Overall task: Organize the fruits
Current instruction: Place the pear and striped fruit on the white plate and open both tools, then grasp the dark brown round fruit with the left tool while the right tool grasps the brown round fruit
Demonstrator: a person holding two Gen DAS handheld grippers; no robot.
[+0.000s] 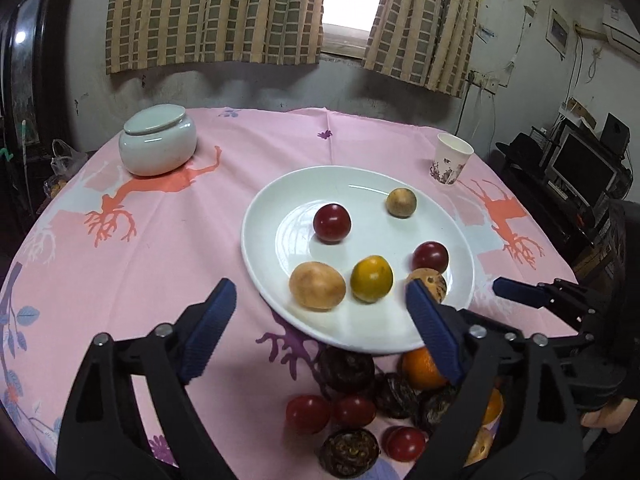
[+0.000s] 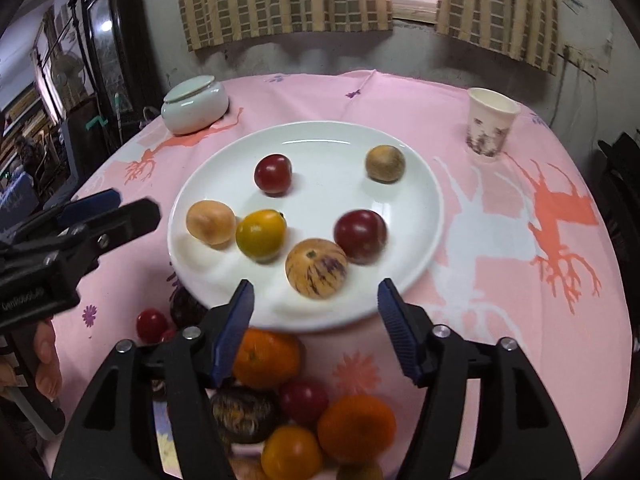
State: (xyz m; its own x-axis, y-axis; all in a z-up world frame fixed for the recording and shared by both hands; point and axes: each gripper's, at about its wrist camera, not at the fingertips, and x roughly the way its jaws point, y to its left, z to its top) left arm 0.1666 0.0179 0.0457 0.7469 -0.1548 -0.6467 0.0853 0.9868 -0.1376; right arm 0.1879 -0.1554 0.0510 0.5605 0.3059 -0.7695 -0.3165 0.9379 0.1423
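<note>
The plate point(image 2: 424, 208) lies just ahead of both grippers and holds six fruits, the striped fruit point(image 2: 316, 268) nearest, just past the right gripper point(image 2: 316, 300). The pile point(image 2: 356, 428) of loose fruits sits on the cloth below and between the right gripper's wide, empty jaws, so this hand seems nearer the next pick. The left gripper point(image 1: 320, 300) is also wide and empty, the pile below and to its right.

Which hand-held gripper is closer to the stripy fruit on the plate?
The right hand-held gripper. It hangs open just in front of the striped fruit at the plate's near edge. The left hand-held gripper, also open, sits further left, facing the tan fruit.
</note>
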